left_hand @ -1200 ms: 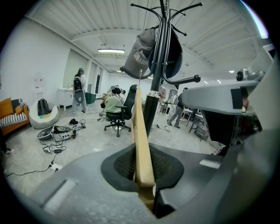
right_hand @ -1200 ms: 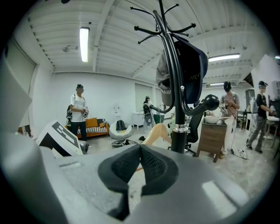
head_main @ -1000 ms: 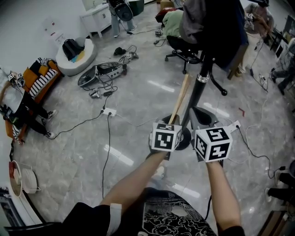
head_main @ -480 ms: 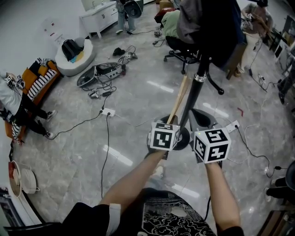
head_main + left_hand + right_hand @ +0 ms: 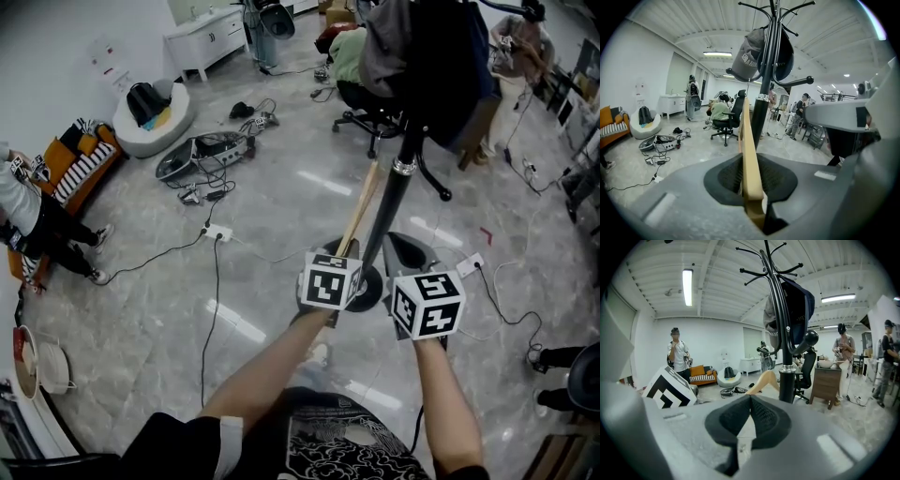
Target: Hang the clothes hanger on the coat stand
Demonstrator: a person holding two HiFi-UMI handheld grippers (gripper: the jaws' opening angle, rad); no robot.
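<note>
A wooden clothes hanger (image 5: 362, 204) sticks up from my left gripper (image 5: 332, 279), which is shut on its lower end; in the left gripper view the hanger (image 5: 749, 150) runs straight up between the jaws of the left gripper (image 5: 752, 197). The black coat stand (image 5: 401, 167) rises just right of the hanger, its pole (image 5: 763, 93) carrying a grey cap (image 5: 747, 58) and dark clothes. My right gripper (image 5: 427, 305) is beside the stand's base (image 5: 370, 281). In the right gripper view the right gripper (image 5: 746, 425) is shut with nothing in it; the stand's pole (image 5: 786, 362) and the hanger (image 5: 761, 380) show beyond.
Cables and a power strip (image 5: 218, 228) lie on the grey floor to the left. An office chair (image 5: 375, 103) stands behind the coat stand. A white beanbag (image 5: 155, 112) and a sofa (image 5: 80, 159) are at far left. People (image 5: 677, 357) stand around the room.
Both grippers and the hanger have drifted slightly toward me and down in the head view. The coat stand keeps its place beside them.
</note>
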